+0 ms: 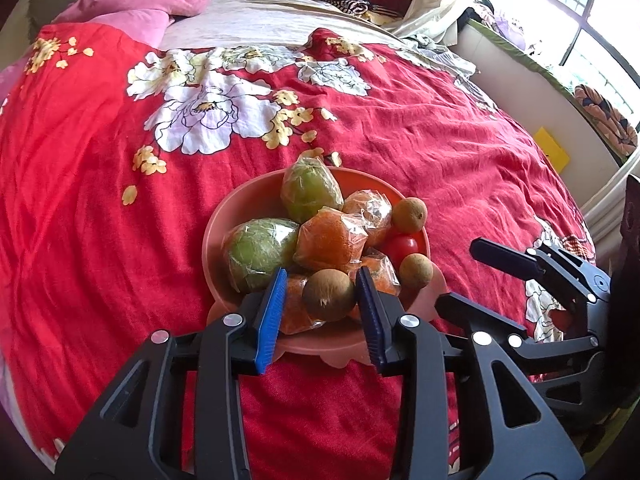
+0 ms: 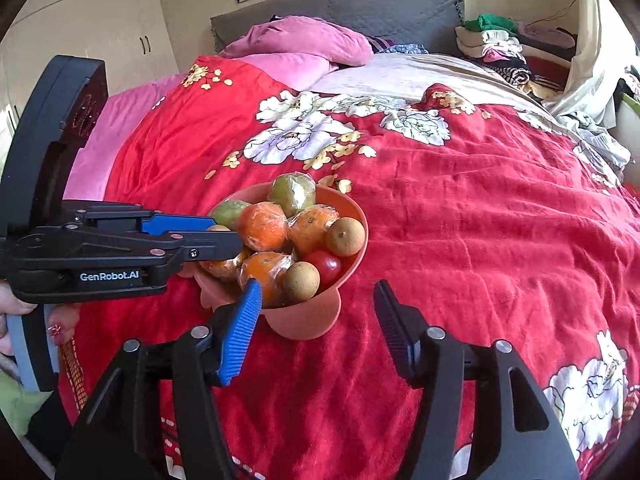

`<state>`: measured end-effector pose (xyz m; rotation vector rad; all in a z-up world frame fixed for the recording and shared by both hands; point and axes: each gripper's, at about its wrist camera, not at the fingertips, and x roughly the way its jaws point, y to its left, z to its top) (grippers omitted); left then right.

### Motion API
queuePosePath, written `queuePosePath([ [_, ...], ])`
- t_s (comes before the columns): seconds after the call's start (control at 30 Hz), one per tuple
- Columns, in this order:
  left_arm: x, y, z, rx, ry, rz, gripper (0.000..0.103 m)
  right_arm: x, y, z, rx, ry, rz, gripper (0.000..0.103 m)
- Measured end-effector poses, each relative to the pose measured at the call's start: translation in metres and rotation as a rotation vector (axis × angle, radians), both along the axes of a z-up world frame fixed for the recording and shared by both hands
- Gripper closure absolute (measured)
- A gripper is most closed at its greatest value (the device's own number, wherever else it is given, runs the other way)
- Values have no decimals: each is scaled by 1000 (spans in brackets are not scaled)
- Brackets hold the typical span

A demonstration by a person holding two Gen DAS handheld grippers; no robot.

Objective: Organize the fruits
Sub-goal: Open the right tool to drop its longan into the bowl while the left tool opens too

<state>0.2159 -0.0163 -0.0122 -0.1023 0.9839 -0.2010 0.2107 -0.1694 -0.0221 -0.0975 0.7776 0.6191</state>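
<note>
Item one, a salmon-pink footed bowl (image 1: 248, 204) standing on the red floral bedspread (image 1: 420, 128), toward the near side of the bed, filled to heaping. Contents: two green fruits in clear film, one at the back (image 1: 310, 192) and one at the left (image 1: 258, 254); several film-wrapped oranges, the most prominent (image 1: 330, 242) at the centre of the pile; one red tomato (image 1: 402, 248) low on the right; three small brown round fruits, one at the right rim (image 1: 409, 215), one below the tomato (image 1: 416, 271), and one at the near edge (image 1: 329, 295). Item two, the left gripper (image 1: 322, 280), reaching over the near rim of the bowl, its blue ribbed pads on either side of the near brown fruit; the right pad sits close against the fruit, the left pad shows a narrow gap, so the jaws stand spread and not clamped. Item three, the right gripper (image 2: 316, 292), held low just in front of the bowl's foot, jaws wide apart and holding nothing; its left fingertip overlaps the bowl's near side in the right wrist view, and contact cannot be judged. Surroundings: pink pillows (image 2: 304, 40) at the grey padded headboard (image 2: 360, 6), a beige blanket (image 2: 404, 76) across the top of the bed, folded clothes (image 2: 496, 48) stacked at the far right corner, white cupboards (image 2: 88, 36) along the left wall, and a window (image 1: 592, 12) at the right.
</note>
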Motion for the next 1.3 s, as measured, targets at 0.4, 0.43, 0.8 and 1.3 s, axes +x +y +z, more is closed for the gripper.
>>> queuePosePath([
  [0.4, -3, 0, 3, -5, -8, 3, 75, -4, -9, 8, 5, -12, -30, 35],
  [0.43, -3, 1, 4, -5, -9, 5, 75, -5, -9, 9, 3, -14, -34, 32],
  [0.8, -6, 0, 7, -11, -15, 6, 68, -9, -16, 13, 6, -20, -56, 23],
  [1.3, -24, 0, 30, -1, -66, 27, 47, -28, -23, 38, 22, -80, -81, 10],
])
